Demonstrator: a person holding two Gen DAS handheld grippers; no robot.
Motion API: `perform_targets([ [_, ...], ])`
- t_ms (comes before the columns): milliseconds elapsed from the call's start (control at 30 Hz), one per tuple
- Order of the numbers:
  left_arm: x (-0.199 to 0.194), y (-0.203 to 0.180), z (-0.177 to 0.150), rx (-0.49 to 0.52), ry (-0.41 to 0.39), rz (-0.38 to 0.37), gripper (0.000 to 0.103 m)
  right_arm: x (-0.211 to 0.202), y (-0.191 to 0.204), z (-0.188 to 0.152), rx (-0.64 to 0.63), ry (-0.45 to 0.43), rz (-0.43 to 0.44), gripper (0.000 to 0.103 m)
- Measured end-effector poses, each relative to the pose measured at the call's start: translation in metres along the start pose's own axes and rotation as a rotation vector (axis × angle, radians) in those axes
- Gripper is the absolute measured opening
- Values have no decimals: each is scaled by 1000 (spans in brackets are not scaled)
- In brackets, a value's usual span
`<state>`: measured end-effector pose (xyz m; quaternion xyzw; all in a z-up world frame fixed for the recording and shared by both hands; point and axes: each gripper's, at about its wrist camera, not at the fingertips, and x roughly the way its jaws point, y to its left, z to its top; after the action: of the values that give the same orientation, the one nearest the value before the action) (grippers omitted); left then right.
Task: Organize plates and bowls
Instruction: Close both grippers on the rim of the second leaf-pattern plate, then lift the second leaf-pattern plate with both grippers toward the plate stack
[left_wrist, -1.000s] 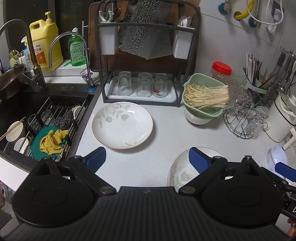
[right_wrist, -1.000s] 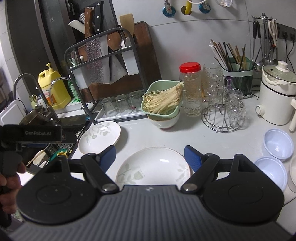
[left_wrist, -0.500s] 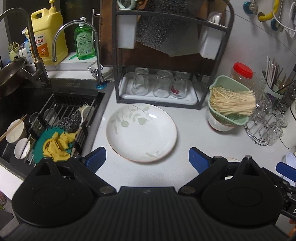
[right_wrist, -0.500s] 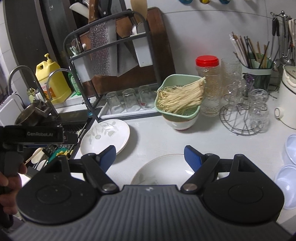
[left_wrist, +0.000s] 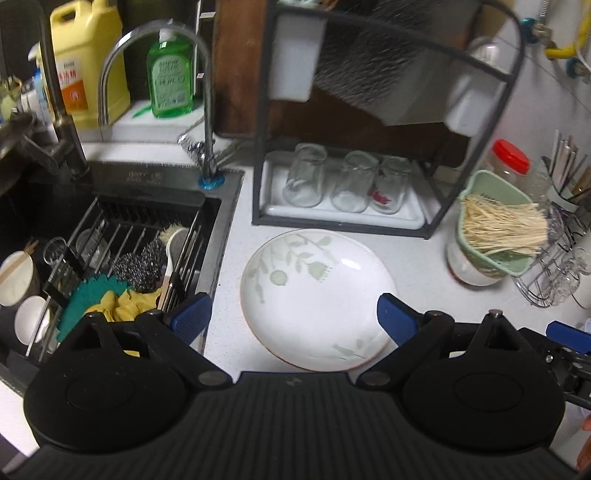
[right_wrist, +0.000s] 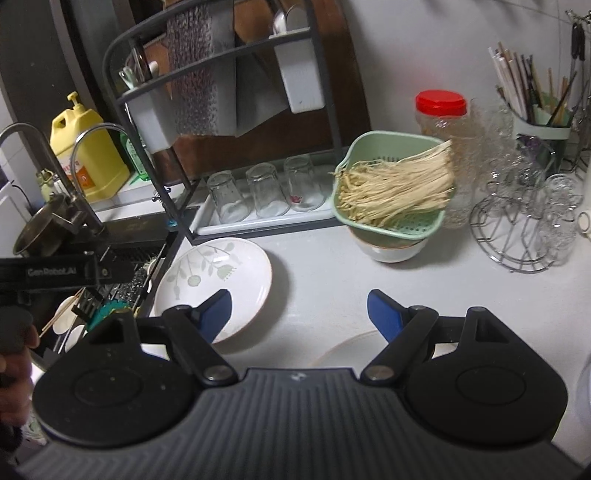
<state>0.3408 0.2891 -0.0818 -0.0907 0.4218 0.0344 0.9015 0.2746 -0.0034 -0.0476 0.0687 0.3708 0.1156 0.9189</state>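
Note:
A white plate with a green leaf pattern lies on the white counter beside the sink. My left gripper hangs open just over its near half, one blue finger beyond its left rim and the other over its right part. Nothing is held. In the right wrist view the same leaf plate lies front left, and only the rim of a second white plate shows under my open right gripper. A white bowl sits beneath a green colander of pale strands.
A black sink with a wire rack, scourers and a yellow cloth borders the plate on the left. A dark shelf rack with three upturned glasses stands behind it. A red-lidded jar, a wire glass stand and a faucet crowd the back.
Both grippers moved forward and left toward the leaf plate, which now looks bigger and nearer. The second plate slid under the right gripper; the bowls at right left the view. Jaws unchanged.

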Motion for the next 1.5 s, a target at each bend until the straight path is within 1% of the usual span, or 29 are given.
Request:
perform_targets([
  [133,26,18,4,-13,35,-12,98,20,12,3,-12,18,-6,81],
  [400,68,48,8,-20,93,-74,95,65,27,10,40,113,-1,75],
  [467,76,52,9,-20,106,-84,91,76,30,13,47,131,-2,74],
  [500,81,55,10,-22,115,-87,90,82,31,14,53,140,-2,70],
  [600,96,64,13,-46,146,-111,84,100,33,18,61,173,-3,65],
  [633,101,67,15,-55,159,-121,80,106,34,19,65,185,-5,64],
  [700,111,71,17,-67,183,-134,74,119,35,21,67,210,-7,54],
  [767,120,74,18,-72,201,-145,65,130,35,22,72,240,-20,50],
  [900,135,80,24,-61,233,-169,56,150,33,23,86,285,-40,42],
  [967,141,82,27,-45,242,-184,50,158,32,24,88,296,-52,39],
  [1033,147,83,30,-30,247,-205,46,165,31,25,98,309,-52,38],
  [1100,154,87,34,-46,258,-250,45,172,31,27,105,324,-41,32],
  [1167,161,89,37,-61,276,-277,42,179,33,27,100,340,-36,27],
  [1267,169,88,40,-66,310,-319,42,187,37,25,99,360,-33,19],
  [1367,172,87,42,-25,329,-341,42,188,39,24,103,366,-44,19],
  [1500,179,86,43,-1,344,-365,42,191,38,22,117,372,-46,19],
])
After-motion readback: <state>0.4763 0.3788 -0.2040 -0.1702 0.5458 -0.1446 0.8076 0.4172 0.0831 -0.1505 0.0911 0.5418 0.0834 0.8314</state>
